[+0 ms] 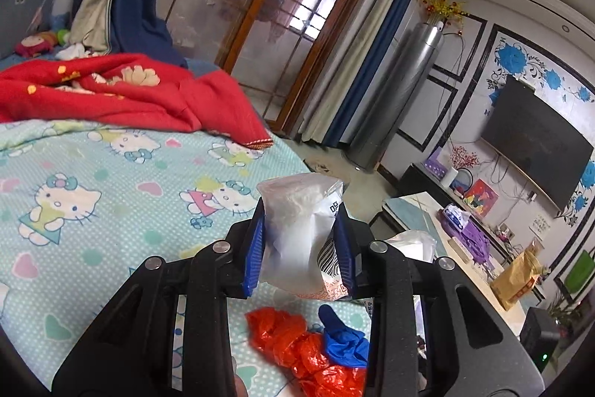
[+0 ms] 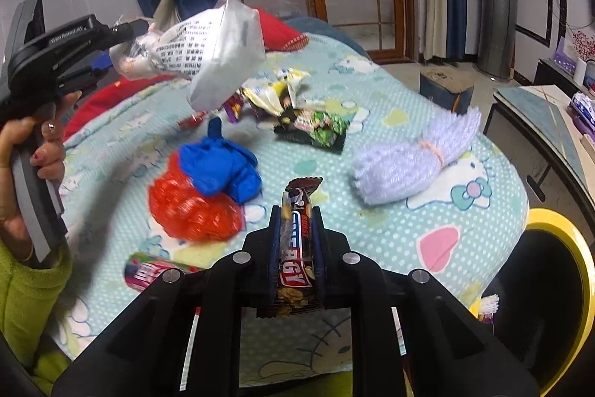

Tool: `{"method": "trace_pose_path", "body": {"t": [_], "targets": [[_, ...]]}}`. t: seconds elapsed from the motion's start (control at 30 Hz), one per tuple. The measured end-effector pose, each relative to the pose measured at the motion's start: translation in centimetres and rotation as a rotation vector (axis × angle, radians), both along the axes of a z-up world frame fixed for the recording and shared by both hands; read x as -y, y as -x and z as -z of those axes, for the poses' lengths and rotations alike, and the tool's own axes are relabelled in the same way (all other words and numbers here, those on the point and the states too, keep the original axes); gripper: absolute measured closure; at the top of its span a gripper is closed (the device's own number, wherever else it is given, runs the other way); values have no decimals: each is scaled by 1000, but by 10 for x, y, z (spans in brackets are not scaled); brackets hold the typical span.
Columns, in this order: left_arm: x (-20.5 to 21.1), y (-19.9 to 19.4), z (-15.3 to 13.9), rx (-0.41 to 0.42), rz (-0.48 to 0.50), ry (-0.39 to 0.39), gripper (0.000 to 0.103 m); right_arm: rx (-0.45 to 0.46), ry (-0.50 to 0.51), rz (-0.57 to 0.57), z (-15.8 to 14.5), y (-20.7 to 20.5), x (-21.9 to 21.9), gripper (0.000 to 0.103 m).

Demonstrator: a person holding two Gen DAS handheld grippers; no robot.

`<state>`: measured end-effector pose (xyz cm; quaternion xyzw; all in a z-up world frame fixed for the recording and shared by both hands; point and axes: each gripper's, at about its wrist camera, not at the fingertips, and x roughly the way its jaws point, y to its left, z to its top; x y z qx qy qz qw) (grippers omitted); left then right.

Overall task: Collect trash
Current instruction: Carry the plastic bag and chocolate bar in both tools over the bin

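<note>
My left gripper (image 1: 301, 216) is shut on a white plastic packet (image 1: 297, 211) with printed text, held up above the bed. From the right wrist view that left gripper (image 2: 126, 43) sits in a person's hand at the left, and the packet (image 2: 212, 54) hangs in the air. My right gripper (image 2: 297, 222) is shut on a brown snack bar wrapper (image 2: 297, 248), lifted a little off the sheet. On the bed lie a red plastic bag (image 2: 193, 211), a blue glove (image 2: 223, 166), crumpled wrappers (image 2: 282, 95), a green and black wrapper (image 2: 316, 129) and a pink wrapper (image 2: 148, 272).
A yellow-rimmed bin (image 2: 557, 222) with a black liner stands at the bed's right edge. A lilac knitted piece (image 2: 409, 162) lies on the patterned sheet (image 2: 372, 229). A red blanket (image 1: 130, 88) covers the far side. A low table (image 1: 416, 211) stands beside the bed.
</note>
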<state>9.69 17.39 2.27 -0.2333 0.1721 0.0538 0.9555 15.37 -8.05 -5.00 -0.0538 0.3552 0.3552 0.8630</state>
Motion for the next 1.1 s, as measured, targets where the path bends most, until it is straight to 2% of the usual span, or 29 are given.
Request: {"method": "trace_pose_path", "body": {"t": [0.27, 0.47, 1.1], "targets": [[17, 7, -16, 44, 37, -49, 77, 50, -50, 15, -31, 3, 17, 88], [39, 9, -25, 68, 88, -101, 77, 88, -81, 70, -49, -3, 40, 88], [119, 0, -16, 46, 286, -177, 77, 134, -126, 280, -61, -18, 125, 88]]}}
